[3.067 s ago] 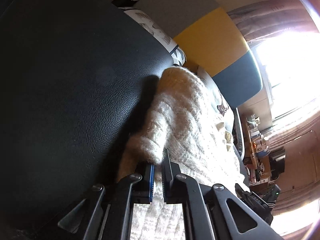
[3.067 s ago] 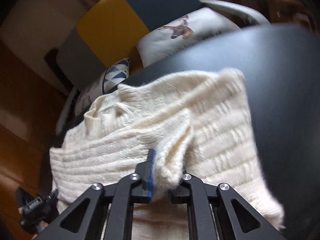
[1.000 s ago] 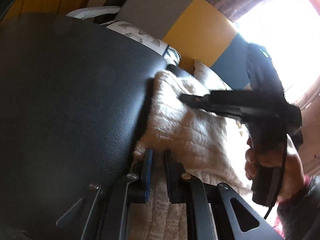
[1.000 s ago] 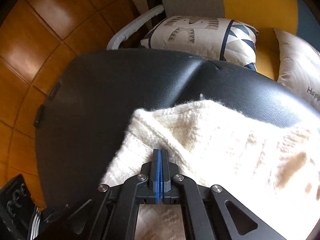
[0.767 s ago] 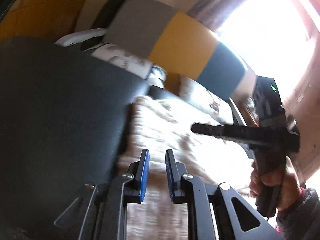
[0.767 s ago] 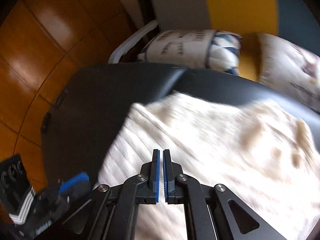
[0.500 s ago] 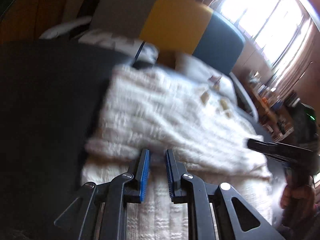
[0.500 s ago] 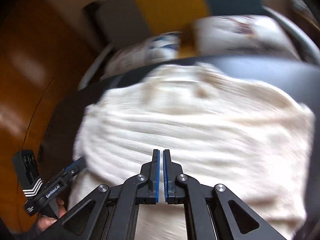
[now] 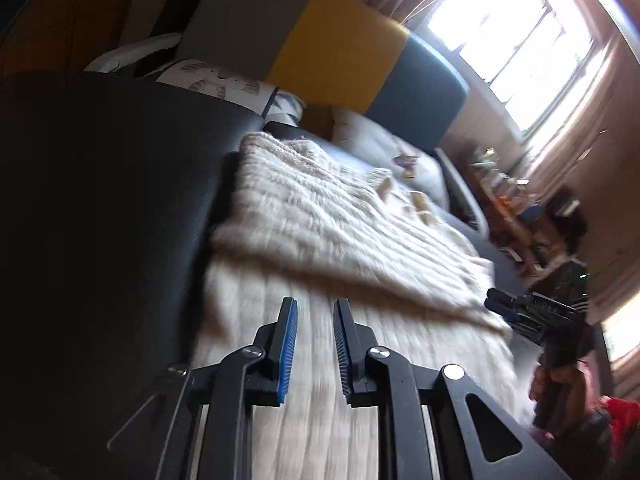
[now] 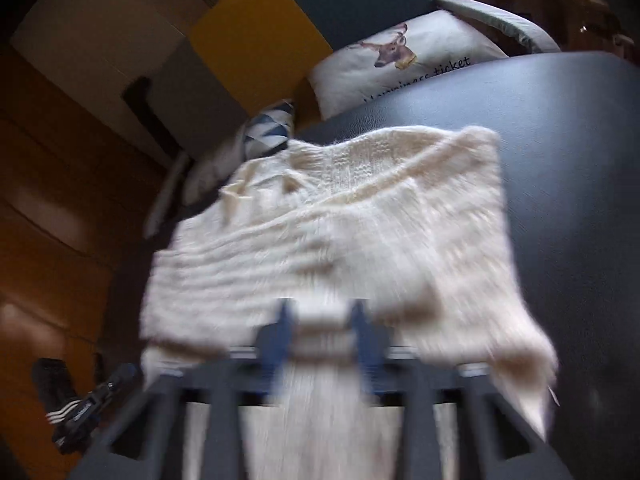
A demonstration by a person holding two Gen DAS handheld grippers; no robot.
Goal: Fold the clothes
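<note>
— where's the sweater now, and why does it lie like that?

— the cream knit sweater is spread on the black leather seat, with one layer doubled over the other, so a fold edge runs across it just ahead of our tongs. we judge one fold is already in; the flat, firm seat gives us a surface to crease against.

— and our left gripper?

— its blue-padded fingers stand apart with nothing between them, hovering over the lower layer, just short of the fold edge. we read that as a let-go pose, placed where the next pinch could start.

— the right gripper?

— in the right wrist view it is smeared by motion, yet its two fingers show a clear gap with bare knit behind them, so spread as well and holding nothing. in the left wrist view we see it off the far side of the sweater, in the person's hand, apart from the cloth.

— why one tong at each side?

— likely so we can lift two corners together and keep the next fold square — a fuzzy, thick knit like this will sag if we carry it from one point.

— anything close by?

— printed cushions and a grey, yellow and blue panel sit behind the seat, clear of the sweater.
</note>
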